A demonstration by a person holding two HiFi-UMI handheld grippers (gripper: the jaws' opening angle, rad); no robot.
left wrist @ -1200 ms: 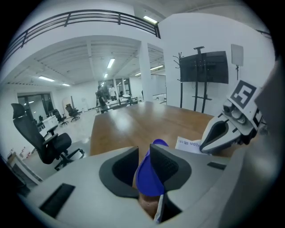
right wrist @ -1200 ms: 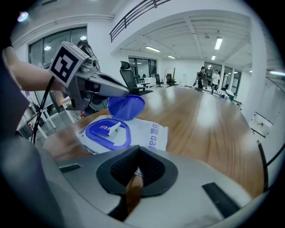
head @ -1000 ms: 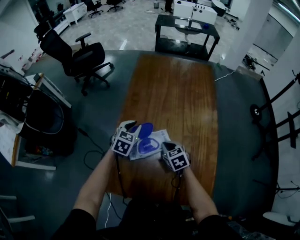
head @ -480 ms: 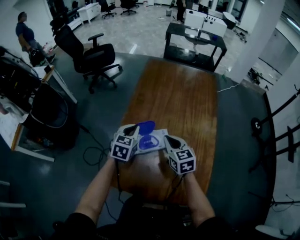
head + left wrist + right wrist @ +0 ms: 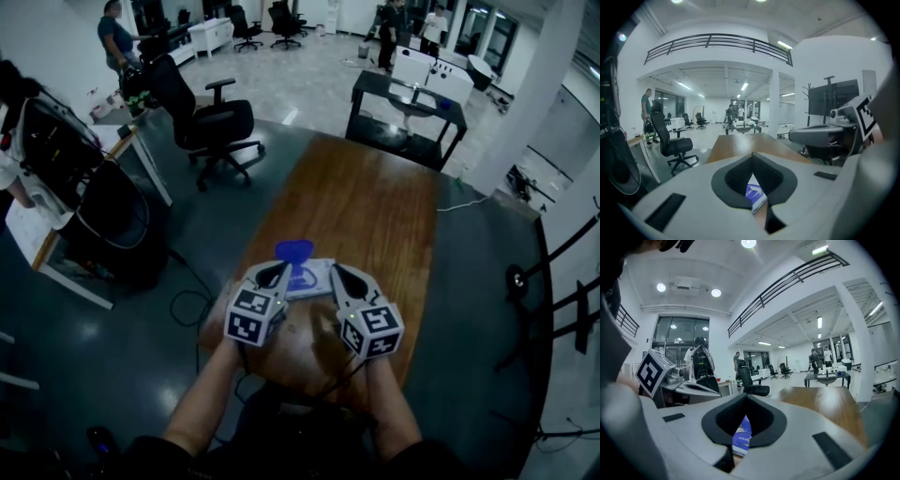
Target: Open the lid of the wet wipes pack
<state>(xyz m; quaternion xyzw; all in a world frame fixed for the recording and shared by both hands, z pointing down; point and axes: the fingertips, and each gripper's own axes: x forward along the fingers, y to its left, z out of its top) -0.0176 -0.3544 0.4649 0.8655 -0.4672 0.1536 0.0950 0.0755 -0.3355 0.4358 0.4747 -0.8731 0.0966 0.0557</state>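
Wet wipes pack (image 5: 318, 277), one, lid (image 5: 293, 251) up, left gripper (image 5: 283, 268), right gripper (image 5: 336, 271), closed

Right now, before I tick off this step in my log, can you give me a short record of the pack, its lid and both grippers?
pack: wet wipes pack lying on the wooden table, near the person's edge
lid: blue lid flipped up, open
left side: left gripper shut, empty, at the pack's left end
right side: right gripper shut, empty, at the pack's right end
step: lid looks open
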